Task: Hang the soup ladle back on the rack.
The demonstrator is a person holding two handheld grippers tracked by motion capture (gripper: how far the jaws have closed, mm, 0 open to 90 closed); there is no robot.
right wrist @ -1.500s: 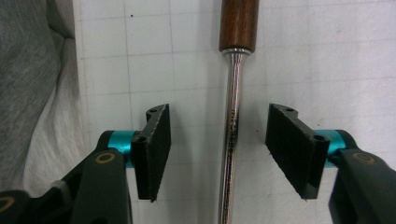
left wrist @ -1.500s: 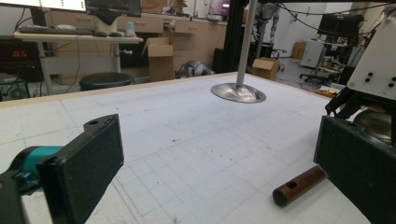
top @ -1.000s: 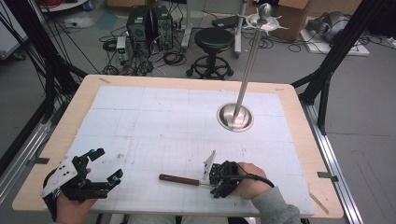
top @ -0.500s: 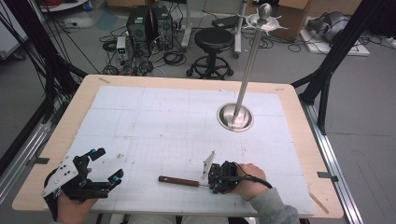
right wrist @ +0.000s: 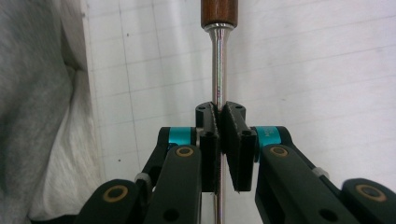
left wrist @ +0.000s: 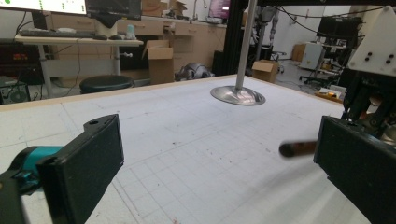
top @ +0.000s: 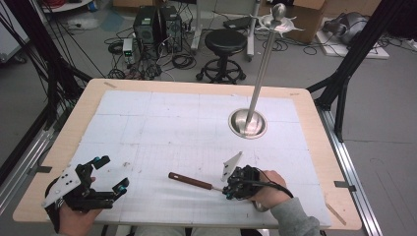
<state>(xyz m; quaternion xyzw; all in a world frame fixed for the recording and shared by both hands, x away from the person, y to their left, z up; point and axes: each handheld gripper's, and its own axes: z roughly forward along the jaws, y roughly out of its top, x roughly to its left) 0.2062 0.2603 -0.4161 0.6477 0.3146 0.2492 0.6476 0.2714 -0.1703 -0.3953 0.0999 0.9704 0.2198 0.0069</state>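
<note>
A tool with a brown wooden handle (top: 189, 181) and a thin metal shaft (right wrist: 216, 65) lies low over the white gridded mat (top: 172, 128) near the front edge. My right gripper (top: 231, 189) is shut on that shaft, and the handle (right wrist: 219, 11) points away from it toward the left of the table. At the front left corner my left gripper (top: 111, 173) stands wide open with nothing between its black pads (left wrist: 88, 158). In the left gripper view the handle's tip (left wrist: 296, 148) shows blurred beside the right-hand pad, with the right gripper (left wrist: 369, 93) behind it.
A tall metal pole (top: 263, 64) rises from a round steel base (top: 247, 123) right of the mat's centre. The table's wooden rim (top: 314, 128) borders the mat. A grey sleeve (right wrist: 37, 116) lies just left of the right gripper. A stool (top: 223, 42) and cables sit on the floor behind.
</note>
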